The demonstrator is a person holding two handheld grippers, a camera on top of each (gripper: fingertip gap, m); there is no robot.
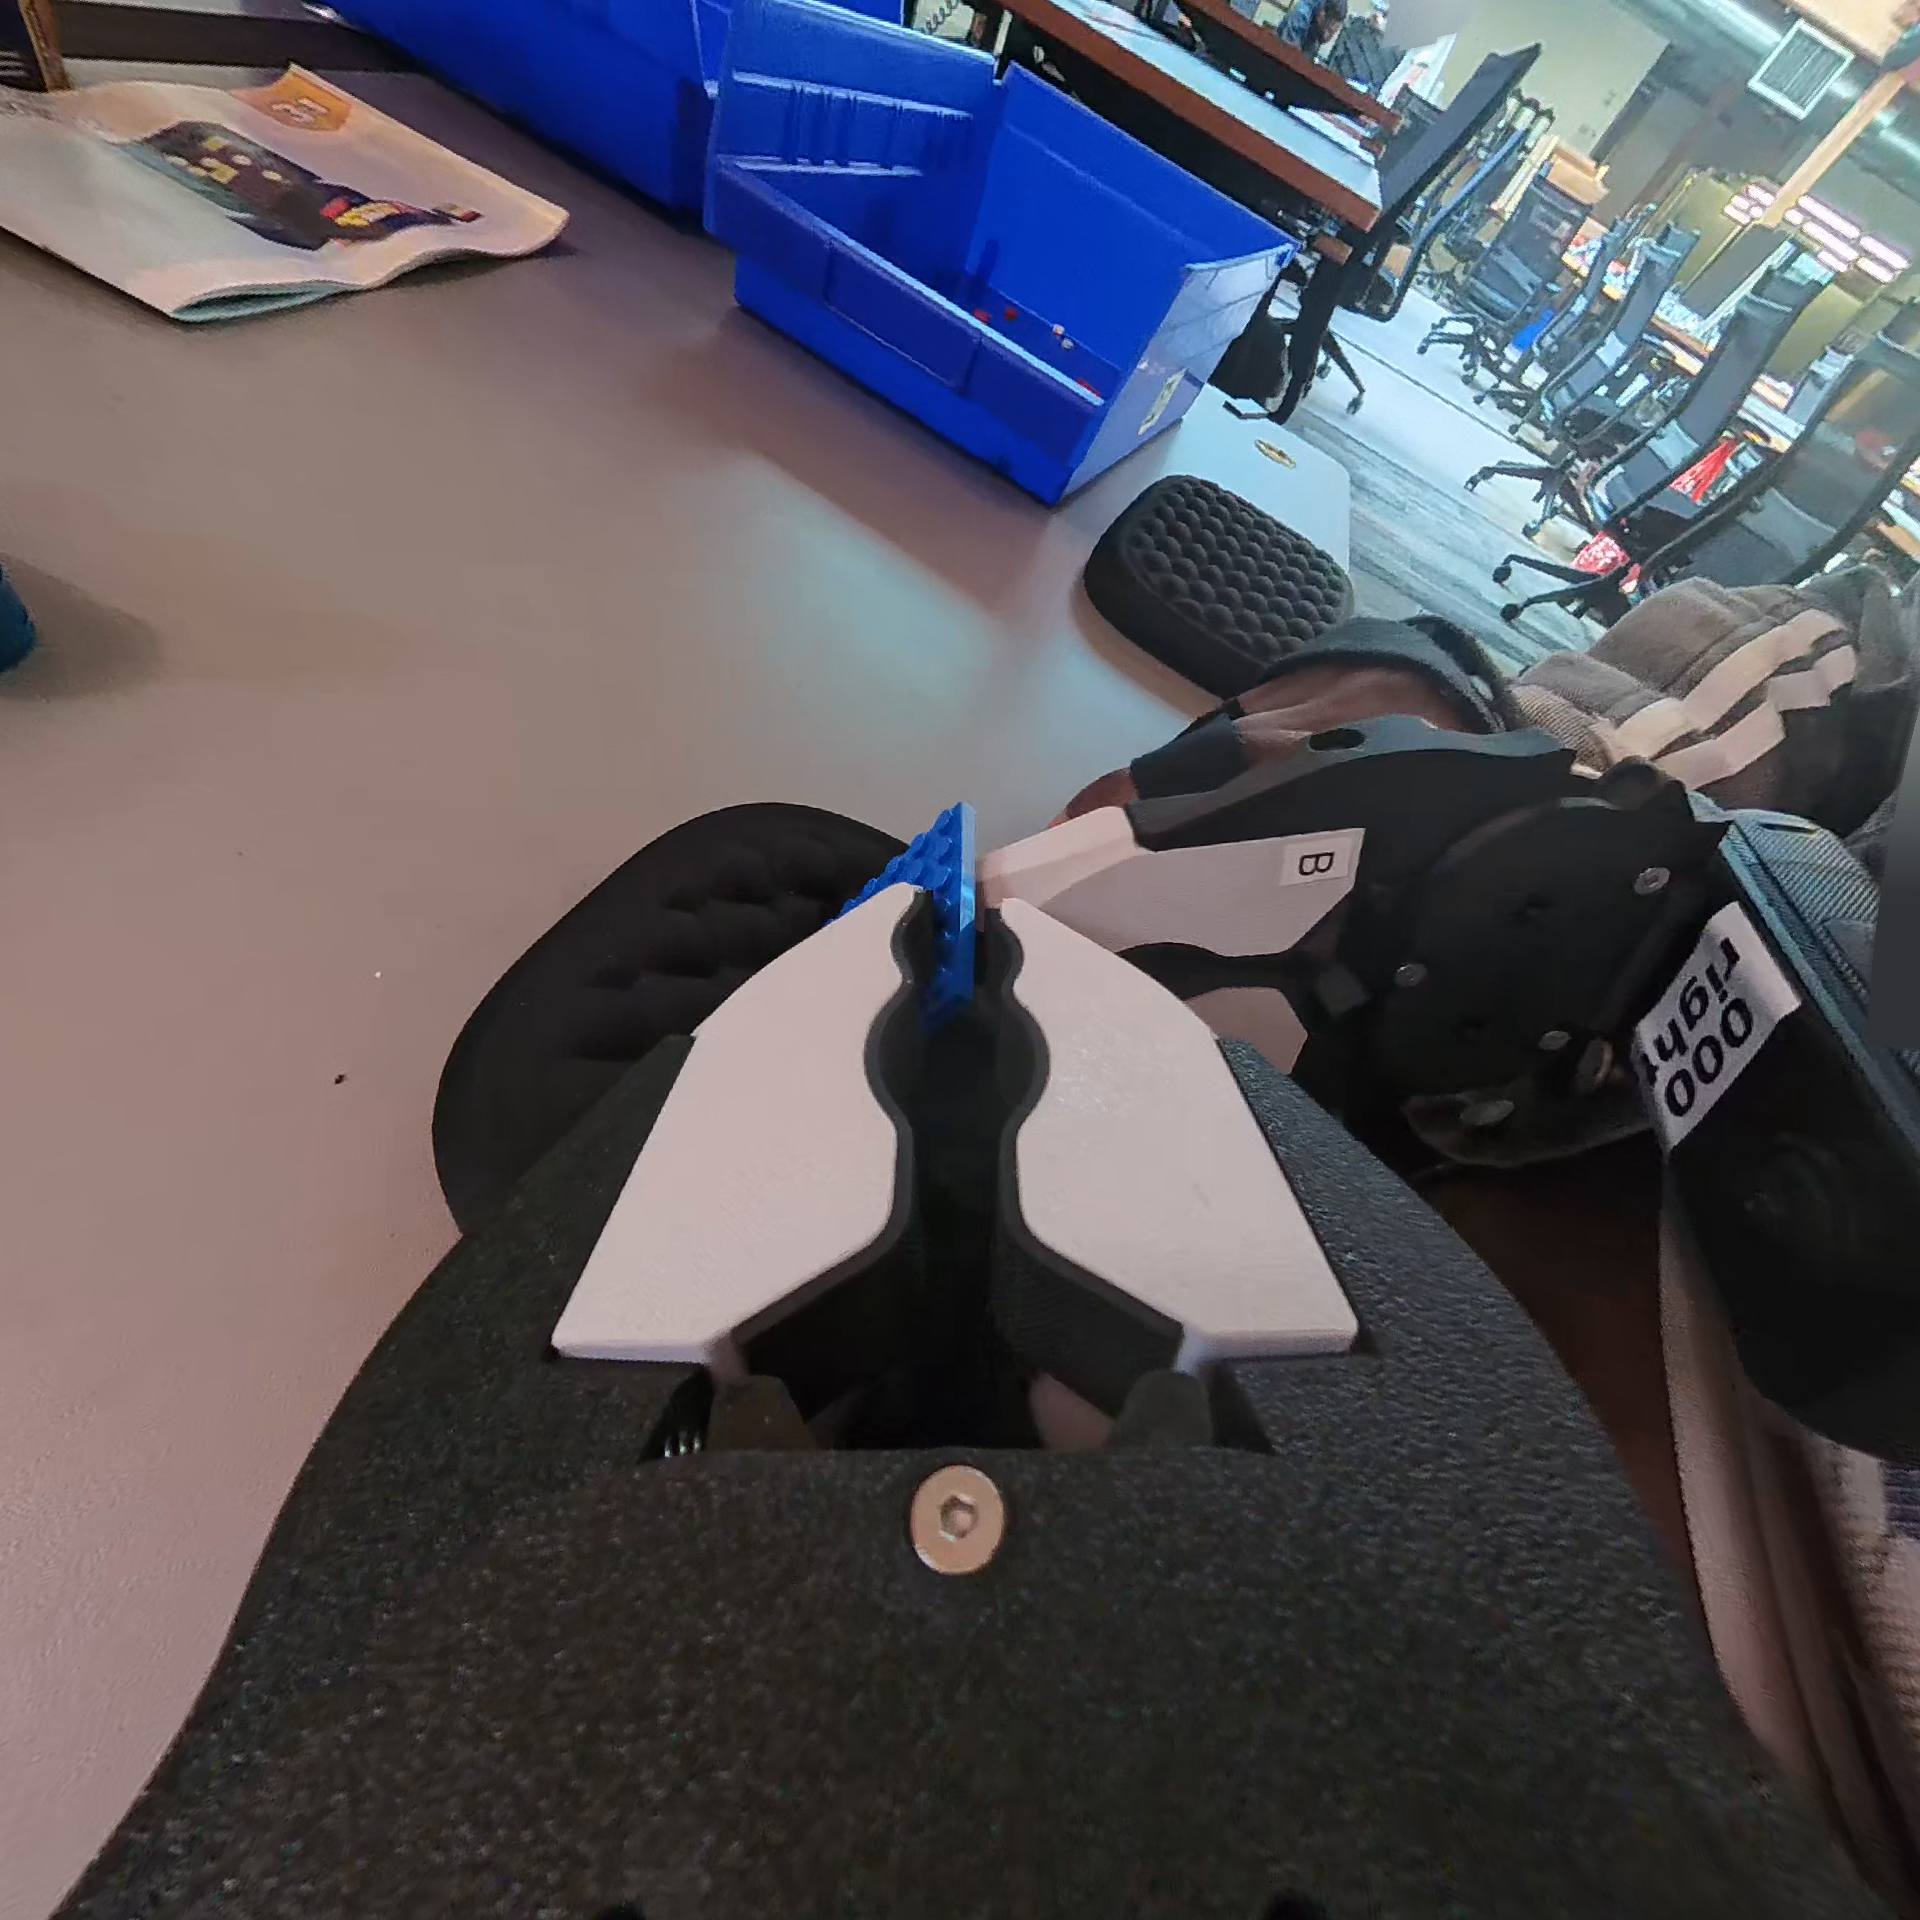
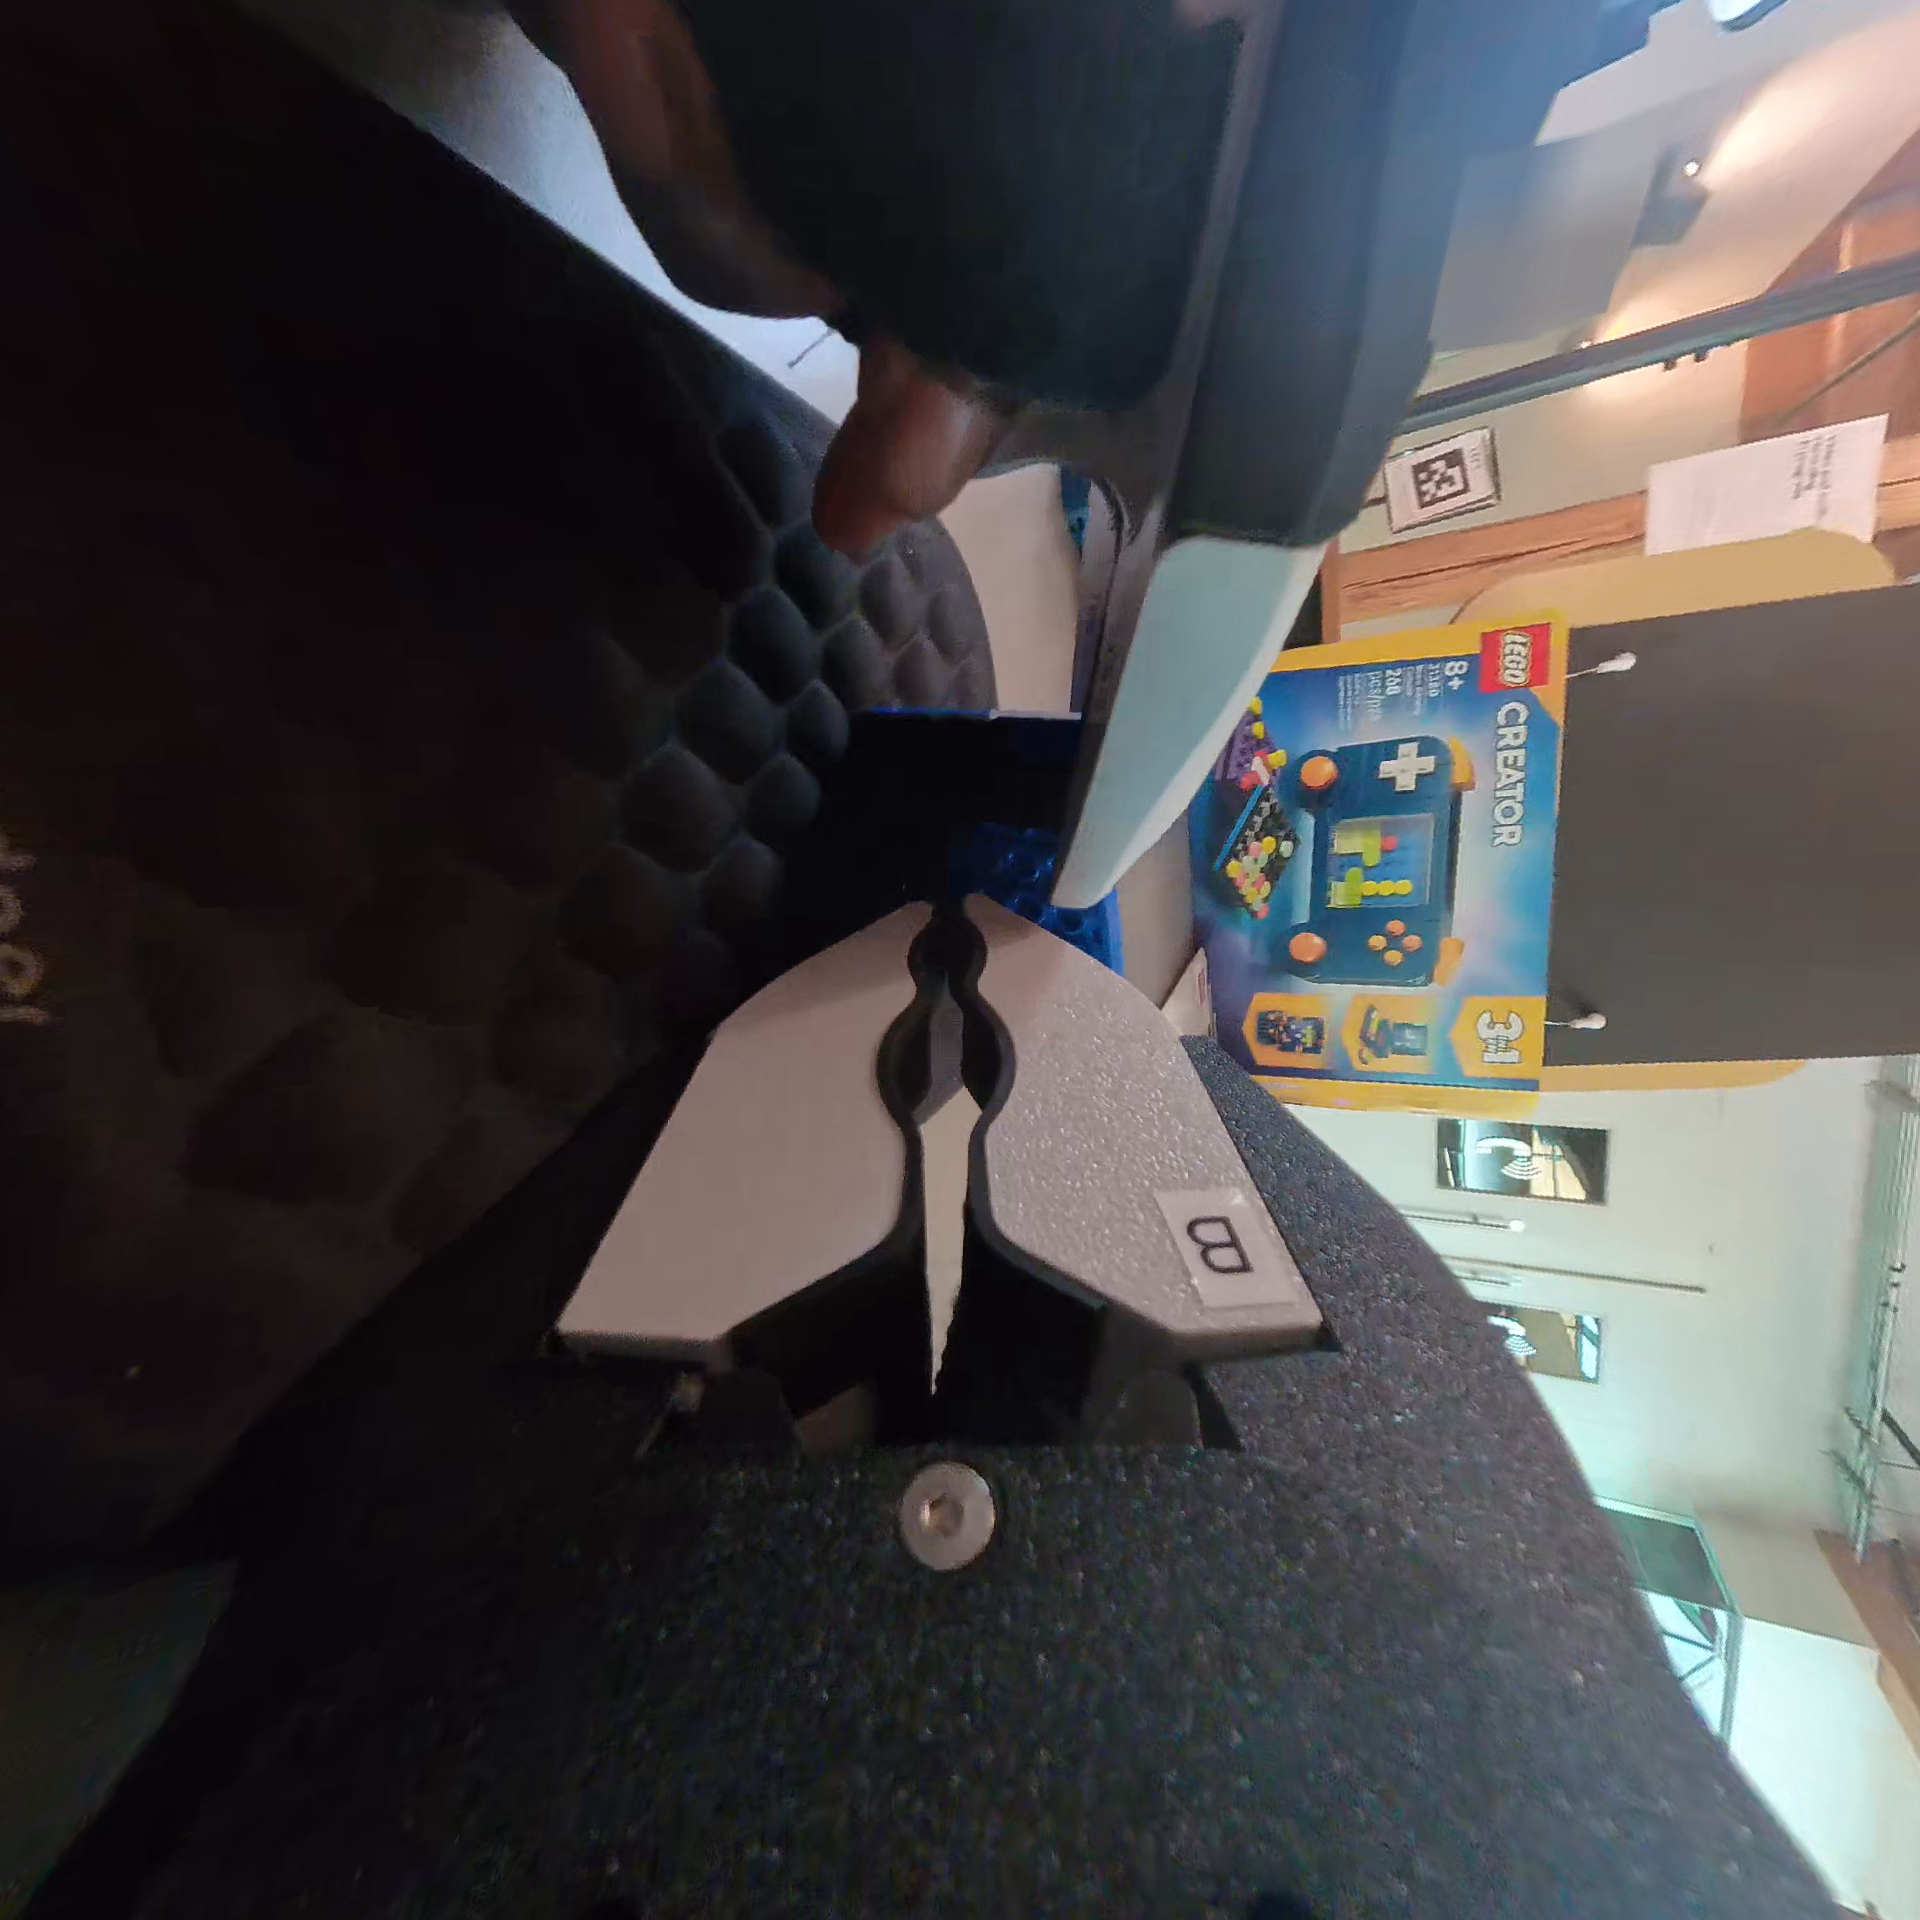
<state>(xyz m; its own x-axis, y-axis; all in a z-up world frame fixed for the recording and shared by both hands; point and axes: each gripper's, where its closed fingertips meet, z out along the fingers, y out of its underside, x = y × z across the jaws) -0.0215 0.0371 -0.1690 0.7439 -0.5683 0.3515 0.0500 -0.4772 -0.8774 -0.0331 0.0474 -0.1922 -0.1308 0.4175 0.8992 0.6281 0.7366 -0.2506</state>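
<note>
— Where was the blue plate (image 1: 948, 925)?

— Upright between the fingertips of the left gripper (image 1: 956, 914), which was clamped on it, above the black pad (image 1: 686, 935).

— And to the plate's right?

— The right gripper (image 1: 1013, 868), tips at the plate's edge, jaws nearly together; whether it gripped anything, I couldn't tell.

Blue studded plate (image 1: 951, 920): lower part hidden between the left gripper's (image 1: 958, 902) white fingers. Black dimpled pad (image 1: 665, 966) under it, mostly covered by the gripper body. Small bits inside the blue bin (image 1: 997, 301) by the tabletop's far edge too small to tell. Booklet (image 1: 249, 197) cut off at the left edge. Right wrist view: nearly closed right gripper's (image 2: 951, 912) tip contents too dark to tell; a fingertip (image 2: 894, 468) of the person's hand shows, the rest hidden.
</note>
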